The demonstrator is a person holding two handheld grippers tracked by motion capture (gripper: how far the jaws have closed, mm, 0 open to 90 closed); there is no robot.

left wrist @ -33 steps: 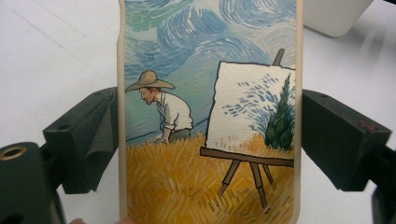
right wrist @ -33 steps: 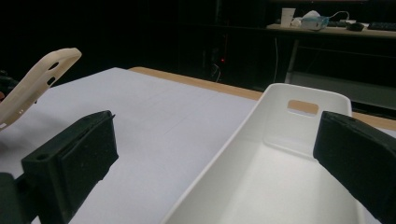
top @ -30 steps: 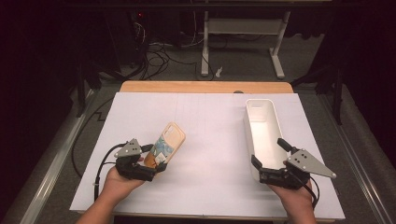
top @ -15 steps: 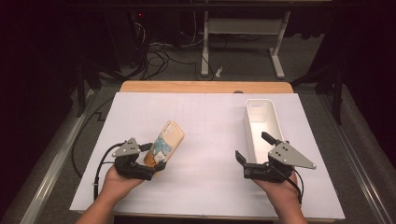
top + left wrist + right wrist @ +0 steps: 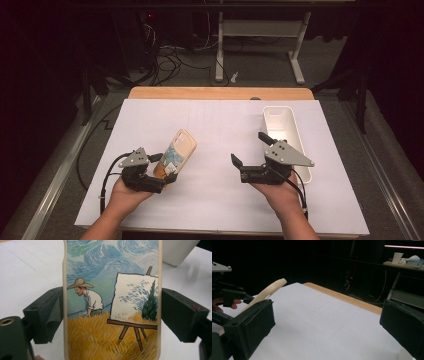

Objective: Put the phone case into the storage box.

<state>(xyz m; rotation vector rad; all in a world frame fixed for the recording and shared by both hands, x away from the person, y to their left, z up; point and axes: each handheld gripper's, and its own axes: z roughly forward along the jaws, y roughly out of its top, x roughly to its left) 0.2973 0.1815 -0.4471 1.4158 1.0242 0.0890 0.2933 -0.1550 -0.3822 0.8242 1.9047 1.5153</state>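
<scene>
Phone case (image 5: 177, 152): flat, rounded corners, cream rim, glossy painted print of straw-hatted painter, easel, wheat field. Sat tilted up off white paper sheet (image 5: 215, 120), toward tabletop's left-front part. Left gripper (image 5: 162, 167) clamped case by its long edges, black blocky pads (image 5: 47, 315) pressing both sides. Right gripper (image 5: 250, 150) near white oblong plastic bin (image 5: 287, 125) at right edge; jaws spread wide, nothing between them.

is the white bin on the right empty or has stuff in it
Empty, as far as it shows: the white bin has a bare white inside in the high view; the right gripper hides its near end.
</scene>
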